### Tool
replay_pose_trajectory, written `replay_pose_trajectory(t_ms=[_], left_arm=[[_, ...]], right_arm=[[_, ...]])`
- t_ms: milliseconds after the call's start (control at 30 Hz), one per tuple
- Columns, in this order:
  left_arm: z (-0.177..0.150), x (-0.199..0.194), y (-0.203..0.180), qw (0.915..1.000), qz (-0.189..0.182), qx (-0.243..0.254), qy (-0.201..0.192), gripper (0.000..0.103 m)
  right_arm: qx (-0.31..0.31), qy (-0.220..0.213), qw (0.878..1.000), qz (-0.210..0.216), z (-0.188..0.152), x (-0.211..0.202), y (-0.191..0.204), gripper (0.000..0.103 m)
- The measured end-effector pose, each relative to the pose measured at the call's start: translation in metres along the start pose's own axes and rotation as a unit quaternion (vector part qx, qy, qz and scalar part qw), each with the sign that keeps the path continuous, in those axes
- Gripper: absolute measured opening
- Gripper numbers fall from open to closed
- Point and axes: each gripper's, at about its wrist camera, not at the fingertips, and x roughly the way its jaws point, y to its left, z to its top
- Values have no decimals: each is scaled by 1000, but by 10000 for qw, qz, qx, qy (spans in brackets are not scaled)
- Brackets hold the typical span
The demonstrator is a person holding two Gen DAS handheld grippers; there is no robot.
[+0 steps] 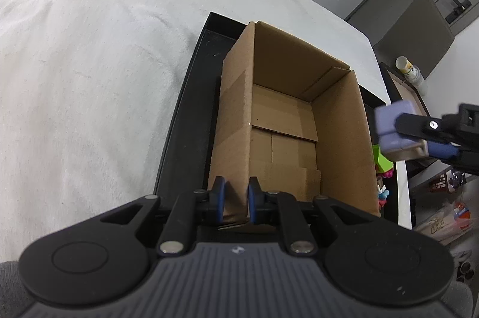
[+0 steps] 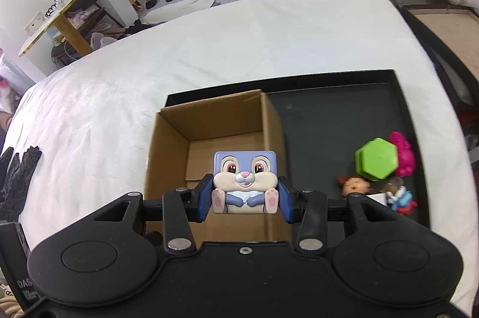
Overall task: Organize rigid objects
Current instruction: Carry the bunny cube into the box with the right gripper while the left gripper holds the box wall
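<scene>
My right gripper (image 2: pixel 245 195) is clamped on the purple-and-cream plastic rabbit cube (image 2: pixel 245 182), held above the open brown cardboard box (image 2: pixel 209 120) ahead. My left gripper (image 1: pixel 234 195) pinches the box's near wall. Current step: transfer. Next, I judge: lower, then release inside.

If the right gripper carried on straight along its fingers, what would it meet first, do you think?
Probably the open cardboard box: the right gripper, shut on the bunny cube, points into its cavity, likely reaching the floor or far wall, though depth is unclear.
</scene>
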Motion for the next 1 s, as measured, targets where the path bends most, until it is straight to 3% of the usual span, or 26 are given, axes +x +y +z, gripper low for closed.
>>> replay_pose_trajectory(t_ms=[567,1000], left_arm=[[-2,-3,6,9998,-111,-153,-9,15],[2,-1,6,9999,-78,-106,39,15]], right_arm=[[15,179,9996,239,16,60,45,44],[-15,116,9991,417,36,73,56,46]])
